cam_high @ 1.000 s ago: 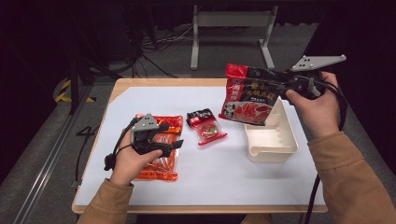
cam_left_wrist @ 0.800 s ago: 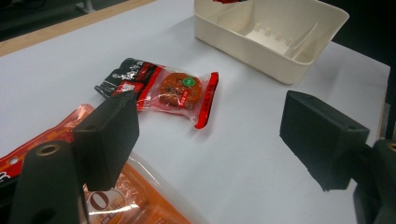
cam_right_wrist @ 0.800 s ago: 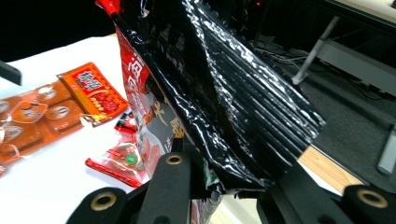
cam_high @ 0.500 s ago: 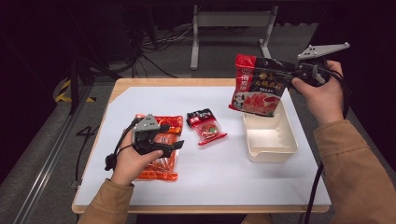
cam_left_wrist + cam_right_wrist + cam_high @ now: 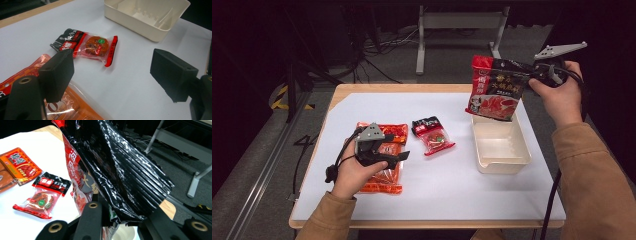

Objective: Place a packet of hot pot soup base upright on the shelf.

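The big red-and-black pouch (image 5: 494, 89) hangs in the air over the far end of the cream tray (image 5: 501, 162), pinched at its edge by the right gripper (image 5: 532, 75) so it dangles upright, likely for a drop into the tray. The left gripper (image 5: 398, 156) rests jaws-spread on the orange packet (image 5: 384, 175), probably pinning it, with the small red packet (image 5: 432, 136) just beside on the white table (image 5: 452, 195).

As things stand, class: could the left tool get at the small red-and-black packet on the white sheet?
Probably yes. The left tool is open above the orange packet, and the small red-and-black packet lies just ahead of it with bare white sheet between them and nothing in the way.
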### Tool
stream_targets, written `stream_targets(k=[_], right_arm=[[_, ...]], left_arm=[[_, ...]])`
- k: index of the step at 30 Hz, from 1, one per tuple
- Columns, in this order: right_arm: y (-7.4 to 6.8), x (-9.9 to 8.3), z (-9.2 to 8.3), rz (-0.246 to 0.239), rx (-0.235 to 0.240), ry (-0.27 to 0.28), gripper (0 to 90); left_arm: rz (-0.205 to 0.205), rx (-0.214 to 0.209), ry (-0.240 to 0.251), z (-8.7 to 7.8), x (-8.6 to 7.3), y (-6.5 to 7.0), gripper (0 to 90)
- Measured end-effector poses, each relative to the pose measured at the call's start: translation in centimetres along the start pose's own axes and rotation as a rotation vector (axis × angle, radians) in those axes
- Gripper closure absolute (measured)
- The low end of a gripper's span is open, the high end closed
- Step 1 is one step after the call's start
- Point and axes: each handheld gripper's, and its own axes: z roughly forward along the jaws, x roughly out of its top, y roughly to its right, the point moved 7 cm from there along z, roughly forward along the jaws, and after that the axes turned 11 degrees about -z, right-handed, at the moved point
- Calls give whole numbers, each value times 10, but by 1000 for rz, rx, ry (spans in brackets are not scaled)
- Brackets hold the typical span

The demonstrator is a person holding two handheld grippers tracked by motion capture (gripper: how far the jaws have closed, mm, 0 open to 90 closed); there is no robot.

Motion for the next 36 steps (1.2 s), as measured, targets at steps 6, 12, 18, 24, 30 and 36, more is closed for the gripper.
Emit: stream_targets(k=[6, 12, 18, 24, 30, 36], right_arm=[[10, -7, 6, -7, 5, 1, 790], [16, -10, 9, -13, 9, 23, 790], [14, -15, 15, -29, 25, 22, 789], [15, -19, 19, -43, 14, 13, 788], [15, -25, 24, -49, 9, -2, 787], [14, -29, 29, -71, 4, -22, 780]], left_arm=[[15, 8, -20, 4, -2, 1, 199], [16, 5, -28, 6, -3, 3, 196], [20, -1, -33, 8, -4, 4, 196], [19, -1, -33, 7, -4, 4, 195], [15, -3, -34, 8, -5, 3, 195], [11, -6, -42, 11, -6, 3, 194]])
